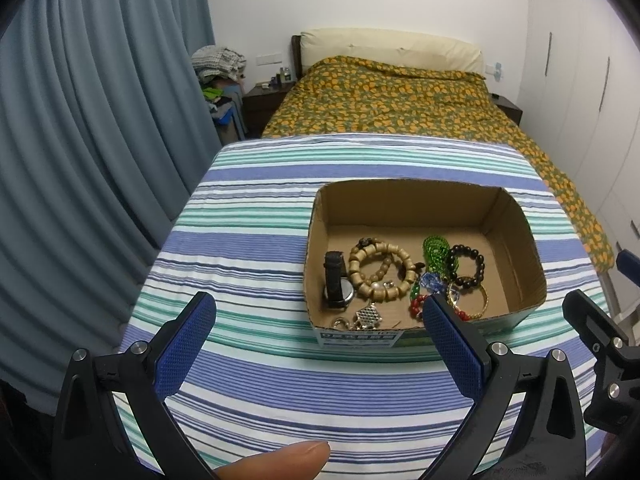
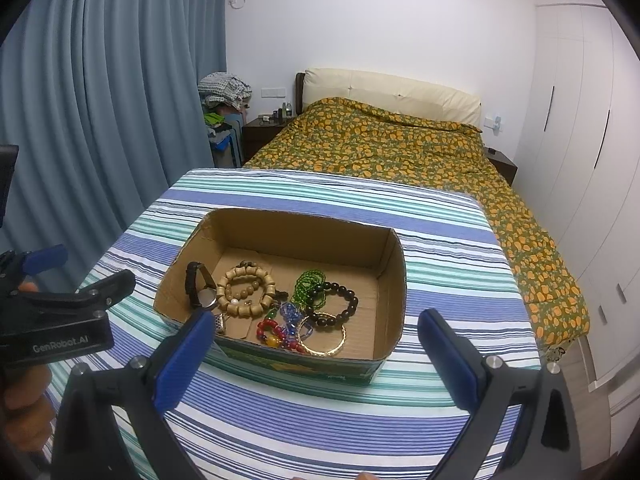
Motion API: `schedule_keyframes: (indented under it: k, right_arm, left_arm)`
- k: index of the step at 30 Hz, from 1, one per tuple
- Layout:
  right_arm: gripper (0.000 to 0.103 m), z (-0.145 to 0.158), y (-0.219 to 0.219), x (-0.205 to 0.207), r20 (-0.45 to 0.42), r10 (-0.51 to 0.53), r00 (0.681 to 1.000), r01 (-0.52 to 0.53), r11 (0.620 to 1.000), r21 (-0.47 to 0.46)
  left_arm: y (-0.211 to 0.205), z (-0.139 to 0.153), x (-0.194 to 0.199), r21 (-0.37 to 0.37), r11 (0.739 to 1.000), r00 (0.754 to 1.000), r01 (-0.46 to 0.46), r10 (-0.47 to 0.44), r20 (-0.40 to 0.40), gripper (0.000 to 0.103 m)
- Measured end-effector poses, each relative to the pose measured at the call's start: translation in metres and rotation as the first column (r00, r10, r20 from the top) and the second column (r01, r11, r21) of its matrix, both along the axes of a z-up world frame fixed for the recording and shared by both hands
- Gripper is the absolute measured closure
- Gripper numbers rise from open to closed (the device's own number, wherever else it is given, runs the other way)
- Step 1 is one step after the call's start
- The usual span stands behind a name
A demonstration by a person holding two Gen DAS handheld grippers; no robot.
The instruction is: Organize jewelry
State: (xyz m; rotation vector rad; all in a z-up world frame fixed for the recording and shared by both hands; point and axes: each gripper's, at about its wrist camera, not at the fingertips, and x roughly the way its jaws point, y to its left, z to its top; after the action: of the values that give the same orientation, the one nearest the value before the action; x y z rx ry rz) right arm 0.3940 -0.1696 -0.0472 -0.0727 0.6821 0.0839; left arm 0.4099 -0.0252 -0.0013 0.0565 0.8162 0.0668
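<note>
An open cardboard box (image 1: 520, 240) (image 2: 394, 264) sits on a striped tablecloth (image 1: 256, 248) (image 2: 440, 240). It holds a black-strap watch (image 1: 336, 280) (image 2: 198, 286), a wooden bead bracelet (image 1: 380, 268) (image 2: 246, 288), green beads (image 1: 435, 250) (image 2: 306, 284), a dark bead bracelet (image 1: 468, 266) (image 2: 340, 304), a gold bangle (image 2: 324, 340), red beads (image 2: 270, 332) and a silver pendant (image 1: 368, 316). My left gripper (image 1: 320, 340) is open and empty, just before the box. My right gripper (image 2: 316, 354) is open and empty, over the box's near edge.
A bed with an orange-patterned cover (image 1: 392, 96) (image 2: 400, 148) lies beyond the table. Blue curtains (image 1: 80, 140) (image 2: 100, 100) hang at left. White wardrobes (image 2: 580, 140) stand at right. A nightstand (image 1: 264, 100) and a pile of clothes (image 1: 218, 64) sit by the bed.
</note>
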Motion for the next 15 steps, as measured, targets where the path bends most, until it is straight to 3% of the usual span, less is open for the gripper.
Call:
schedule_keyframes:
  k: [15]
  right_arm:
    - [0.0, 0.0034, 0.0003, -0.0018, 0.007, 0.005, 1.0, -0.005, 1.0, -0.004]
  left_arm:
    - [-0.0015, 0.0016, 0.0, 0.012, 1.0, 1.0, 0.006, -0.006, -0.001, 0.0]
